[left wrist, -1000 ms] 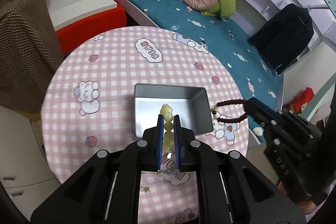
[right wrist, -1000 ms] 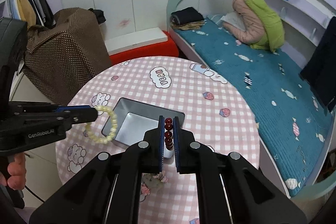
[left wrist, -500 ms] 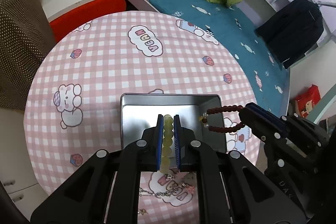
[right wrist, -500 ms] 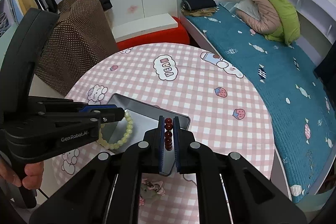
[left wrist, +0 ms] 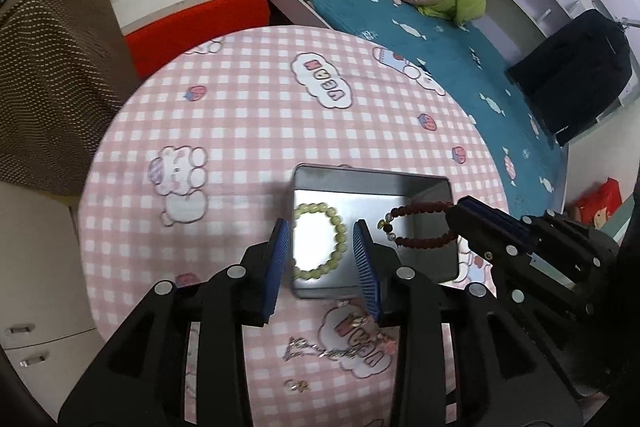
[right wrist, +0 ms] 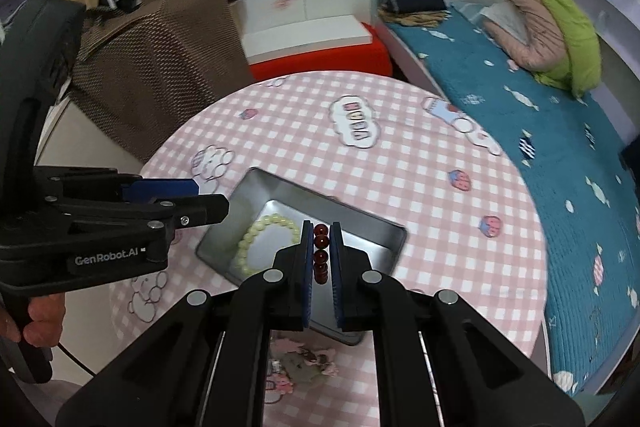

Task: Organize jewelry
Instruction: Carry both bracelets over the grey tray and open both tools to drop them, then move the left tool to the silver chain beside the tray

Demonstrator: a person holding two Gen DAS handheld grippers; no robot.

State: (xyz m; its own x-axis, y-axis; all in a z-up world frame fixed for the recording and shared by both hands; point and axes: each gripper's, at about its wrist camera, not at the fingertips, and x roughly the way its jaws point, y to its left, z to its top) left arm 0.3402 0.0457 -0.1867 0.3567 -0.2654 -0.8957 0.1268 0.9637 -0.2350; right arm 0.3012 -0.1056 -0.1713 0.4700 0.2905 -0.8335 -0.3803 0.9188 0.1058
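A grey metal tin (left wrist: 372,179) stands on the round pink checked table (left wrist: 248,115). A pale green bead bracelet (left wrist: 338,227) lies flat inside the tin; it also shows in the right wrist view (right wrist: 250,241). My left gripper (left wrist: 322,231) is open and empty just above it. My right gripper (right wrist: 320,237) is shut on a dark red bead bracelet (right wrist: 320,253), which hangs over the tin's right half in the left wrist view (left wrist: 416,223). The tin (right wrist: 360,217) lies under both grippers.
A silver chain necklace (left wrist: 320,351) and a small earring (left wrist: 298,385) lie on the table near its front edge. A pink charm piece (right wrist: 304,361) lies in front of the tin. A brown covered chair (left wrist: 48,67) stands left, a bed (left wrist: 440,39) behind.
My left gripper has opened and let go of the pale green bracelet, which now lies in the tin. My right gripper has moved closer over the tin with the red bracelet.
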